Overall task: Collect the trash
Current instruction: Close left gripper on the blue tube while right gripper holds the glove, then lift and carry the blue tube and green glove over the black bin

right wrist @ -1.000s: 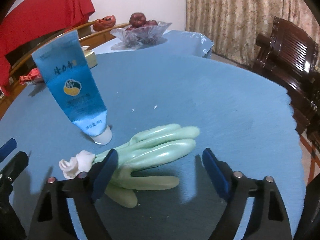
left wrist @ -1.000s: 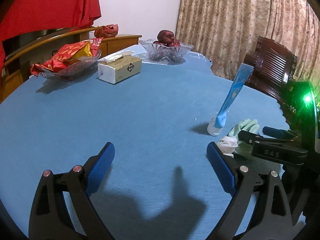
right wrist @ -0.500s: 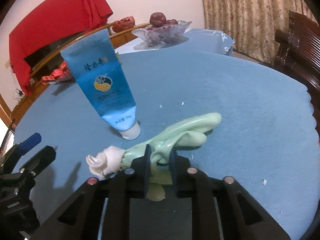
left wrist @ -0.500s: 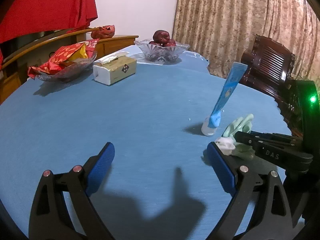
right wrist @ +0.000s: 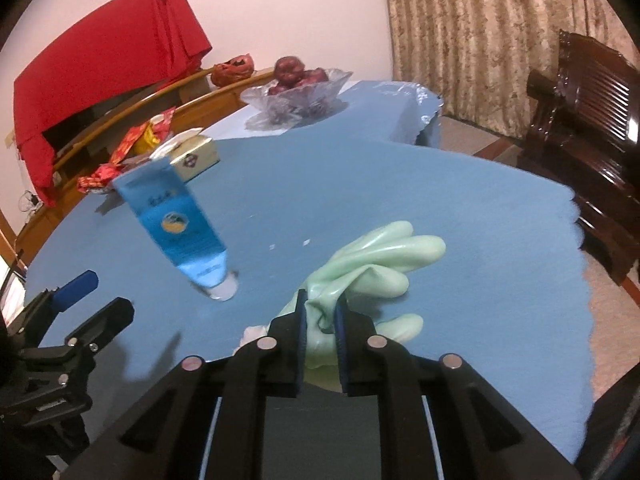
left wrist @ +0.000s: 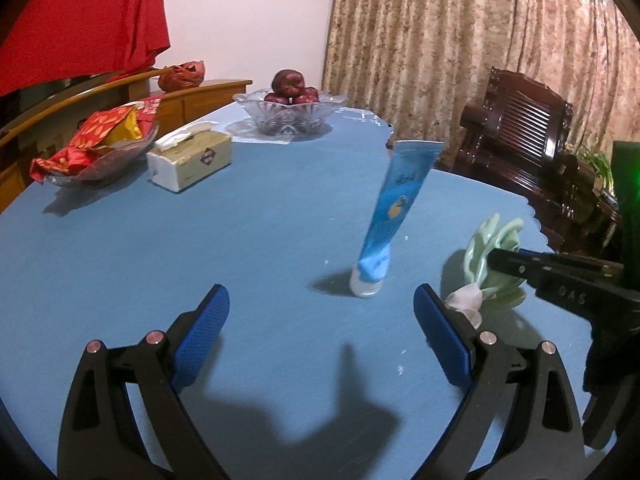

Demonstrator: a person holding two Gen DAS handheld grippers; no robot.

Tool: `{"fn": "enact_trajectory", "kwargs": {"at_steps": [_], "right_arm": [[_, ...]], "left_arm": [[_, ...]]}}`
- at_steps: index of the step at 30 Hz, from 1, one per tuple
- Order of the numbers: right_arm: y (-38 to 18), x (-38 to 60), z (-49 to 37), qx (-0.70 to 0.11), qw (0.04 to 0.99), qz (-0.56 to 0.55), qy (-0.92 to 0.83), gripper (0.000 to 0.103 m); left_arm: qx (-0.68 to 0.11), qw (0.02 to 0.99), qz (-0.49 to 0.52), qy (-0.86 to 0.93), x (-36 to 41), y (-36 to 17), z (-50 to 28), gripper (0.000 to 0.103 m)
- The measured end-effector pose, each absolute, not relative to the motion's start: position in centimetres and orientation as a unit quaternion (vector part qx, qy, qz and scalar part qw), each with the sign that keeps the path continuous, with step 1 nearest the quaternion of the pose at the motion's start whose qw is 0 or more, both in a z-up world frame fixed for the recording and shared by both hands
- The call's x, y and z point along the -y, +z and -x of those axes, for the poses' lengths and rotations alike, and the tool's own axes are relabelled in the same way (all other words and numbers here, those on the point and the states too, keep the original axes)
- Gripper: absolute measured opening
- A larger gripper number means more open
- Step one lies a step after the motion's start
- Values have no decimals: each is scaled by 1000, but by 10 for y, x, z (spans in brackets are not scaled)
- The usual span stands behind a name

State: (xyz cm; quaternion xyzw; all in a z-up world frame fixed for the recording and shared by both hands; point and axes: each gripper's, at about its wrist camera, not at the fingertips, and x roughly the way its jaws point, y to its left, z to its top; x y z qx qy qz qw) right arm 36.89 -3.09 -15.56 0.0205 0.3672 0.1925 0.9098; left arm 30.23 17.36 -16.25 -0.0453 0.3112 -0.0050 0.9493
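My right gripper is shut on a pale green rubber glove and holds it lifted off the blue table; the glove hangs from it in the left wrist view, with a white wad at its cuff. A blue tube stands on its white cap just left of the glove; it also shows in the right wrist view. My left gripper is open and empty over the table, near the tube.
A tissue box, a glass dish of red snack wrappers and a glass fruit bowl stand at the far side of the table. A dark wooden chair stands beyond the right edge.
My right gripper closed on the green glove and raised it off the table. The left gripper stayed open and shifted slightly.
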Motion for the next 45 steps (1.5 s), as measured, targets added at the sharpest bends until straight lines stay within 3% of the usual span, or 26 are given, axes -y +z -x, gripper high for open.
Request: {"fn": "enact_trajectory", "kwargs": {"at_steps": [3,11,14,16,21,45], "right_arm": [[-151,40,-375,-365,913,-20,183,13],[-152,47,-383,-365,914,-20,178,13],[-153,48,-383,-365,913,-21,179,13],[-153,49,-381,-365,914,-22,179,13],[-151,53,-376,-361,915,-26,179,13],[-100,90,-314,-316,932,-36,177,13]], "left_arm": [[-310,950,42,-10,-165,-163,-312,90],[-313,948,41,-36,-152,-166,-351,69],[-322,944,46,-50,-150,-169,-360,48],[-327,942,48,-58,-149,-171,-361,28],[-328,941,42,-69,-142,-169,-356,3],[-296,951,23,-85,-94,-117,-282,2]]}}
